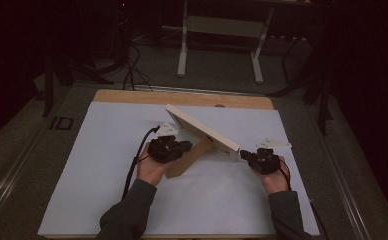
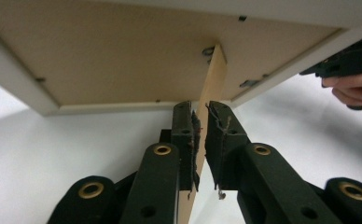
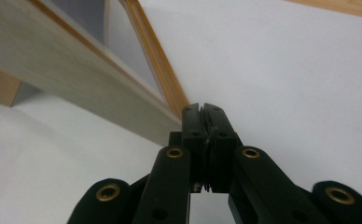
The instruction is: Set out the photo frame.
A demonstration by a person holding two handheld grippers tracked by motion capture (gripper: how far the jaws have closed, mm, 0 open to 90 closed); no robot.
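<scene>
**Picture frame tilted up at the middle of the table, a gripper at each end**

I see the picture frame [image 1: 202, 131] just above the centre of the high view, a pale rectangle standing tilted on the white table cover [image 1: 97, 200], running from upper left to lower right. Its brown stand [image 1: 189, 159] slants down from the back toward the lower left and meets the cover there.

From my left gripper view I look up at the frame's brown backing board [image 2: 114, 51] with its white border, and the stand [image 2: 212, 88] comes down edge-on from a small hinge near the top centre. My left gripper [image 2: 201, 140] has its jaws on either side of that stand, pads pressed to it, so it is grasping the stand. In the high view this gripper [image 1: 182, 146] sits left of centre, right against the stand, with its cable trailing to the lower left.

My right gripper [image 1: 246, 156] sits at the frame's lower right corner in the high view. In the right gripper view its jaws [image 3: 206, 122] are clenched together with no gap, their tips at the corner of the frame [image 3: 90, 70], which fills the upper left; I cannot tell whether they pinch its edge.

The wooden table edge [image 1: 182, 97] shows beyond the cover, and a desk's white legs [image 1: 183, 45] stand on the floor at the top.
</scene>
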